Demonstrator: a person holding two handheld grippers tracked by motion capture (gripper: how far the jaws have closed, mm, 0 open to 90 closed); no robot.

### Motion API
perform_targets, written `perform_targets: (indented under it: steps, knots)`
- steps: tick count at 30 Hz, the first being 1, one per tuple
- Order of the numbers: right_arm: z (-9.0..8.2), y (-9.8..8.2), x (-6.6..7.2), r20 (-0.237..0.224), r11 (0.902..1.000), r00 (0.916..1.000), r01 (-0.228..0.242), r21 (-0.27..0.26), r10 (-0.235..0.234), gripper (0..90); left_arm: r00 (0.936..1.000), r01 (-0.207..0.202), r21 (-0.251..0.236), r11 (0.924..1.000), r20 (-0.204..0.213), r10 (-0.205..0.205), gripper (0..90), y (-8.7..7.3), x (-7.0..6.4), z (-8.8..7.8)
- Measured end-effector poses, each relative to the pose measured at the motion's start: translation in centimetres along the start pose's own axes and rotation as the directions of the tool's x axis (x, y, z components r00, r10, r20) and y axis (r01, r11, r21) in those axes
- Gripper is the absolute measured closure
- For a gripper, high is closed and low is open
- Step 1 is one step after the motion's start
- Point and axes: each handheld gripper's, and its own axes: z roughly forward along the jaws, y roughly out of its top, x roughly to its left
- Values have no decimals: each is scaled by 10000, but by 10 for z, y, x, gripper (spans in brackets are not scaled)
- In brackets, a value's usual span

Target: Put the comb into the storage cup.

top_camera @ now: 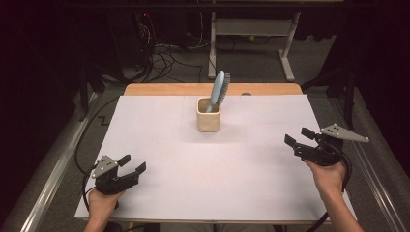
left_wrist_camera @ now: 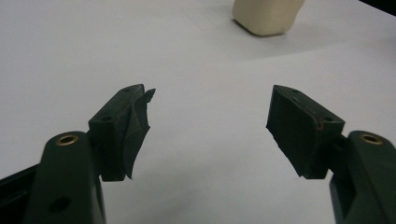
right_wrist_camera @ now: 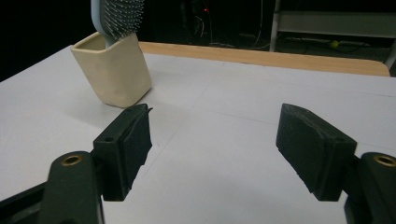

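Hairbrush [top_camera: 220, 91] in cup [top_camera: 208, 121], mid-table [top_camera: 159, 193], between grippers.

A white-covered table [top_camera: 169, 193] bears one cream cup [top_camera: 208, 121] near its far edge.

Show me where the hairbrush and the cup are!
hairbrush [top_camera: 220, 91]: high view, on its blue back above the cup.
cup [top_camera: 208, 121]: high view, on its cream front wall.
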Motion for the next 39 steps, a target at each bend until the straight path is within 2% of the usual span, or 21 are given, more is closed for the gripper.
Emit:
perform_targets:
  steps: [30,39]
  knots:
    - [-21,-21,-2,-76,9988,9996,-275,-395,273,264,10000,-17,-1,10000,28,17,301,0,-1,0]
    - [-29,-26,2,-76,9982,9999,-120,-586,116,262,10000,-37,-2,10000,21,37,301,0,-2,0]
